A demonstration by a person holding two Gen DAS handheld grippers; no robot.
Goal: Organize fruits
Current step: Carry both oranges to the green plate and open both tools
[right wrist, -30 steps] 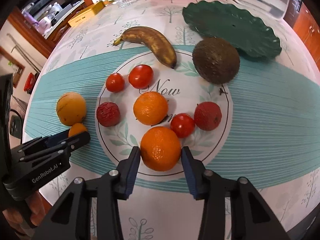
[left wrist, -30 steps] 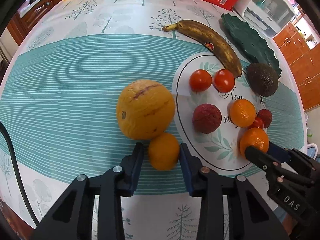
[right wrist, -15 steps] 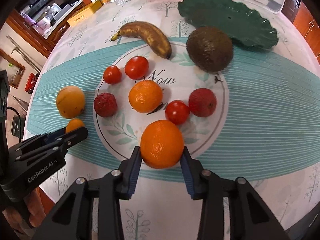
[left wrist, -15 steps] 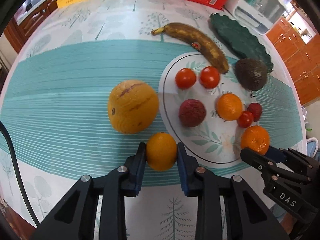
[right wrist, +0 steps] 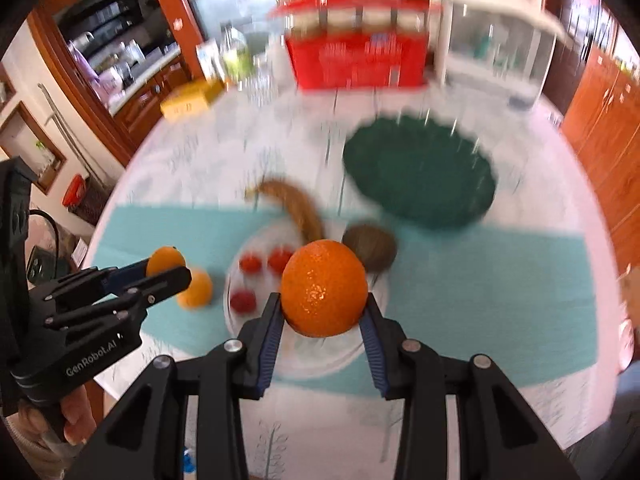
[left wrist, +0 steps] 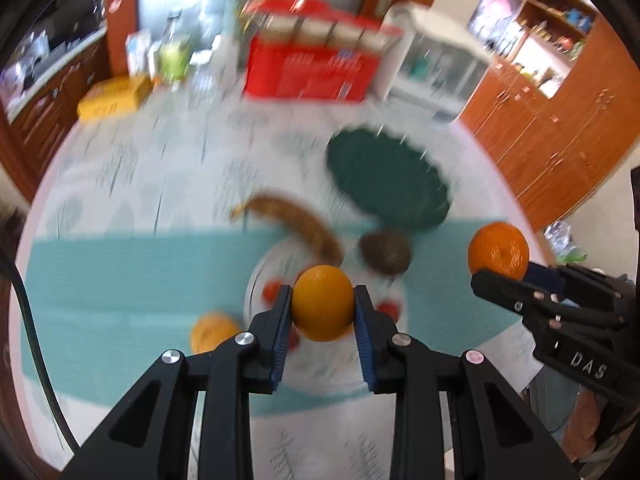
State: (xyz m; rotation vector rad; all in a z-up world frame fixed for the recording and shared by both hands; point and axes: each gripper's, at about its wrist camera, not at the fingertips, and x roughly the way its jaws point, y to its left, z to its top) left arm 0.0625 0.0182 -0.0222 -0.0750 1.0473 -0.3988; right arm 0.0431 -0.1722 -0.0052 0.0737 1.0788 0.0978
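My left gripper (left wrist: 322, 304) is shut on a small yellow-orange orange (left wrist: 322, 302) and holds it in the air above the table. My right gripper (right wrist: 323, 307) is shut on a larger orange (right wrist: 324, 287), also lifted; it shows at the right of the left wrist view (left wrist: 498, 247). Below lie the white printed plate (right wrist: 320, 360) with red tomatoes (right wrist: 251, 262), a brown banana (right wrist: 296, 204), a dark avocado (right wrist: 370, 249) and a yellow melon (right wrist: 197, 289). The dark green leaf dish (right wrist: 420, 174) stands empty farther back.
A red box (right wrist: 356, 56), a white appliance (right wrist: 492, 40) and a yellow box (right wrist: 188, 102) stand at the table's far edge. Wooden cabinets (left wrist: 560, 120) are at the right. Both views are blurred by motion.
Both grippers have closed on their oranges and lifted them well above the table, tilting up so the room comes into view.
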